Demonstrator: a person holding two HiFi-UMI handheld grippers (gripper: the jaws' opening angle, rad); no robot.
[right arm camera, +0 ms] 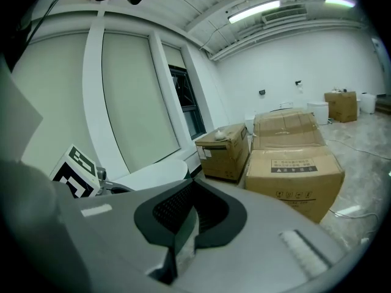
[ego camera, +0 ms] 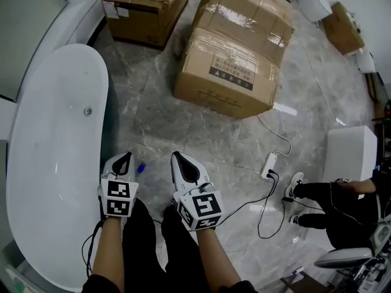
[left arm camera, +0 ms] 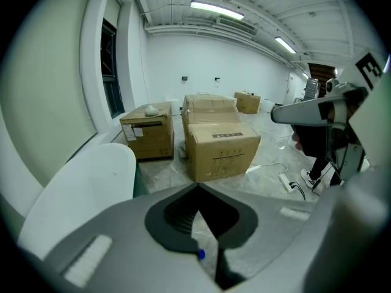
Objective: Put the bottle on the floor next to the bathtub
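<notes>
Bottle (ego camera: 140, 168) lies just beside left hand-held gripper (ego camera: 125, 157).

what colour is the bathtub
The bathtub is plain glossy white; the head view shows it best.

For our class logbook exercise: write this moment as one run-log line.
left tool shut, empty | right tool shut, empty | blue cap on floor beside bathtub
</notes>
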